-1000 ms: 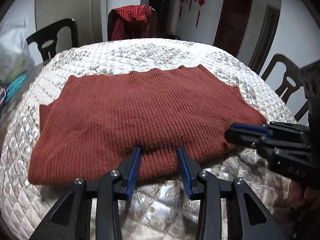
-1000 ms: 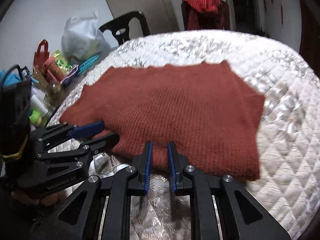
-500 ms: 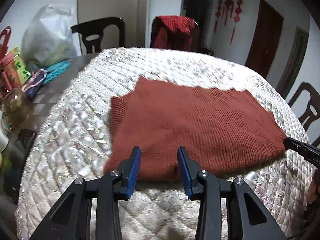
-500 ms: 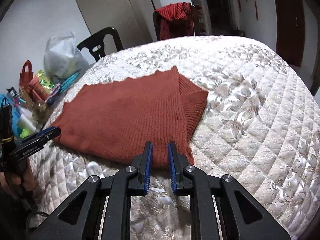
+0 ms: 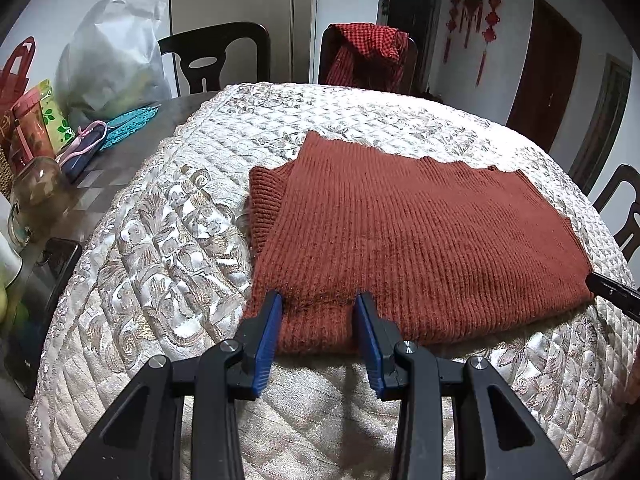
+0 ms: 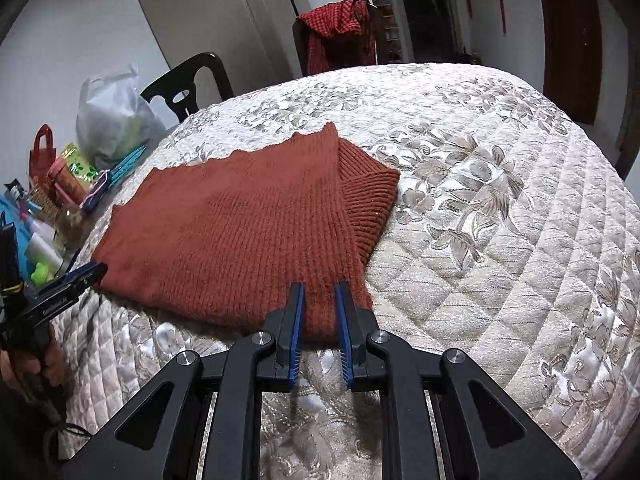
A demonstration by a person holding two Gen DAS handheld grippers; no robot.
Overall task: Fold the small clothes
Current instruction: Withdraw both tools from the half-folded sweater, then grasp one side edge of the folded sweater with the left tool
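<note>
A rust-red knit sweater [image 5: 400, 232] lies folded flat on the quilted table cover [image 5: 160, 240], with a ribbed part [image 5: 264, 196] sticking out at its left side. My left gripper [image 5: 318, 304] is shut on the sweater's near left corner, and knit fills the gap between its blue pads. In the right wrist view my right gripper [image 6: 319, 292] is shut narrowly on the near right corner of the sweater [image 6: 240, 220], beside the ribbed flap [image 6: 368, 196]. Each gripper shows in the other's view: the right gripper [image 5: 612, 294] at the far right, the left gripper [image 6: 86, 274] at the left.
Clutter lines the table's left side: a white plastic bag [image 5: 112, 56], a glass jar [image 5: 36, 184], a dark phone [image 5: 56, 264]. Dark chairs [image 5: 216, 52] stand around the table, and one carries a red checked garment [image 5: 368, 52]. Bare quilt [image 6: 500, 220] lies right of the sweater.
Both grippers have moved apart along the sweater's near edge, from near its middle out to the two corners. The jaws kept the same width.
</note>
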